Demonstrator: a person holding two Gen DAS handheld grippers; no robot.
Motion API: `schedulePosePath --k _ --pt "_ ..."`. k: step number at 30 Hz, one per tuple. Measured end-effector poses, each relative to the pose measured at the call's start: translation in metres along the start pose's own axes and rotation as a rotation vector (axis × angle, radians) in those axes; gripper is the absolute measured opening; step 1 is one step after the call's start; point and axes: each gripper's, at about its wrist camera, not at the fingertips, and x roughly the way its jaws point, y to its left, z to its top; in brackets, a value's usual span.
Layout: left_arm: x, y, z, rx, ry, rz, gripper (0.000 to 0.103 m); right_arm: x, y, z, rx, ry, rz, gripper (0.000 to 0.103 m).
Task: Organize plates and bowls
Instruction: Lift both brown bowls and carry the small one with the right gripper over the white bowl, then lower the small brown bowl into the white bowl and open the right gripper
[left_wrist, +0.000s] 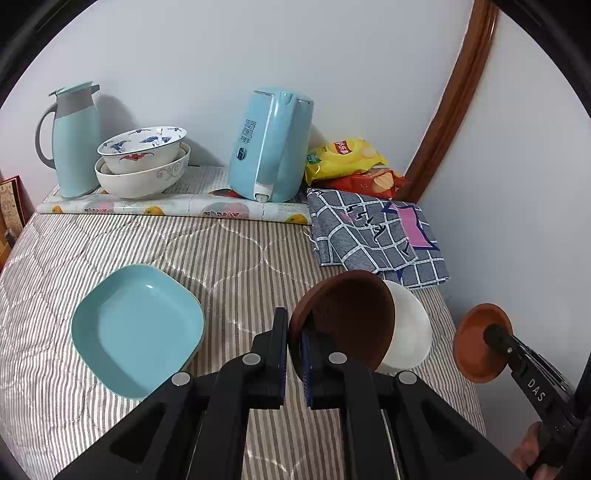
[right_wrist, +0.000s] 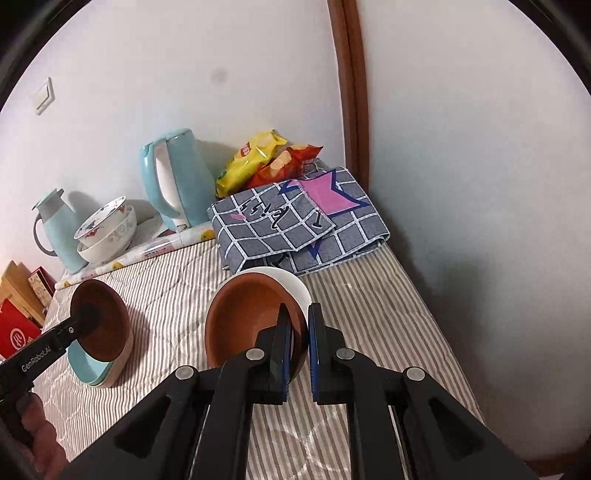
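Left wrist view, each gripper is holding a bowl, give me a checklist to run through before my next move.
1. Left gripper shut on dark brown bowl rim: ok.
2. Right gripper shut on orange-brown bowl rim: ok.
3. Held bowls apart from each other: ok.
4. Teal plate empty: ok.
5. White bowl clear of orange-brown bowl: cannot tell.

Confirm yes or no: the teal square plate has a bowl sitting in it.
No. In the left wrist view the teal square plate lies bare on the striped cover.
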Motion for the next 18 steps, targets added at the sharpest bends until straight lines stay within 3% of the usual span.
schedulePosePath --k 18 --pt "0.052 0.021 0.017 -0.029 0.042 0.063 0.007 0.09 0.02 0.005 -0.055 0.129 0.01 0.009"
